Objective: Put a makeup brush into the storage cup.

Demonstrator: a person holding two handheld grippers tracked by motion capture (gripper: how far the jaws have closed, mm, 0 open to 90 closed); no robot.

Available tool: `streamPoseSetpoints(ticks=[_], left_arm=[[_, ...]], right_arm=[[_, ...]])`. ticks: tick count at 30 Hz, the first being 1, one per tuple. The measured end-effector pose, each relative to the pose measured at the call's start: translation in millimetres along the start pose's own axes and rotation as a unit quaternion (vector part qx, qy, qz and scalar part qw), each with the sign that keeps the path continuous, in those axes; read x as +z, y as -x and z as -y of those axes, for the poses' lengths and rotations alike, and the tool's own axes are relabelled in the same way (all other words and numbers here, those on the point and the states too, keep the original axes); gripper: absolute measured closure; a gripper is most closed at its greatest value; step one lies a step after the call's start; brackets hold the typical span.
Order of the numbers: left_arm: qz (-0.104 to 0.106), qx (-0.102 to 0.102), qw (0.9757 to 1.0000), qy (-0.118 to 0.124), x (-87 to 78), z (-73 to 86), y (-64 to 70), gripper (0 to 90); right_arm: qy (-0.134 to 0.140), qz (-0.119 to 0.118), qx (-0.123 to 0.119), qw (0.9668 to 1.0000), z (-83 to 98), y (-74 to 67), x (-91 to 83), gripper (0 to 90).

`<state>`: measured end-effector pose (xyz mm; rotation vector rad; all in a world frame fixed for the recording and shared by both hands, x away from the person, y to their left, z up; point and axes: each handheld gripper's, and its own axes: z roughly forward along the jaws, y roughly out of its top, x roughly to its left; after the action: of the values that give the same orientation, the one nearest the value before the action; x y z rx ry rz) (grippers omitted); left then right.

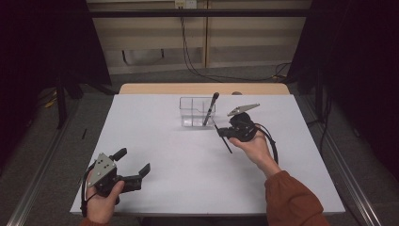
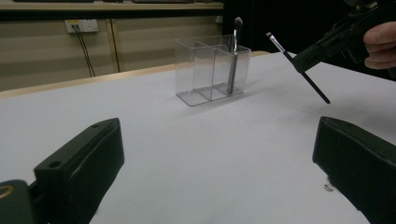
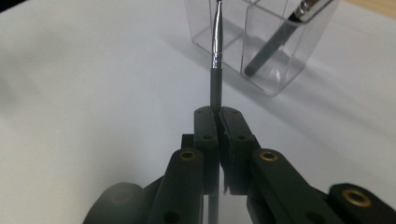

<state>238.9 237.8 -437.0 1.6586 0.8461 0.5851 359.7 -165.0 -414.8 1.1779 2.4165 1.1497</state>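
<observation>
A clear compartmented organizer stands at the far middle of the white table. A dark thick brush leans in its right compartment, head up. Just right of the box, my right gripper is shut on a thin black brush, held off the table at a slant. In the right gripper view the jaws pinch the thin brush at its handle, its metal ferrule pointing toward the organizer and the thick brush. My left gripper rests open at the near left, nothing between its jaws.
The left gripper view looks across bare table toward the organizer, with the right gripper and thin brush at upper right. Beyond the table's far edge lie a wooden panel, cables on the floor and dark curtains either side.
</observation>
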Motion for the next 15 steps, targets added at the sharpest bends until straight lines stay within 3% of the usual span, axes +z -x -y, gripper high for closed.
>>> streamPoseSetpoints(ticks=[6, 15], left_arm=[[-0.001, 0.002, 1.0000, 0.000, -0.8, -0.1, -0.5, 2.2], [-0.001, -0.001, 1.0000, -0.003, -2.1, 0.6, -1.8, 2.1]], right_arm=[[0.052, -0.002, -0.010, 0.9986, -0.7, -2.5, -4.0, 86.4], [0.117, -0.004, -0.013, 0.9930, 5.8, -5.3, -9.1, 86.4]])
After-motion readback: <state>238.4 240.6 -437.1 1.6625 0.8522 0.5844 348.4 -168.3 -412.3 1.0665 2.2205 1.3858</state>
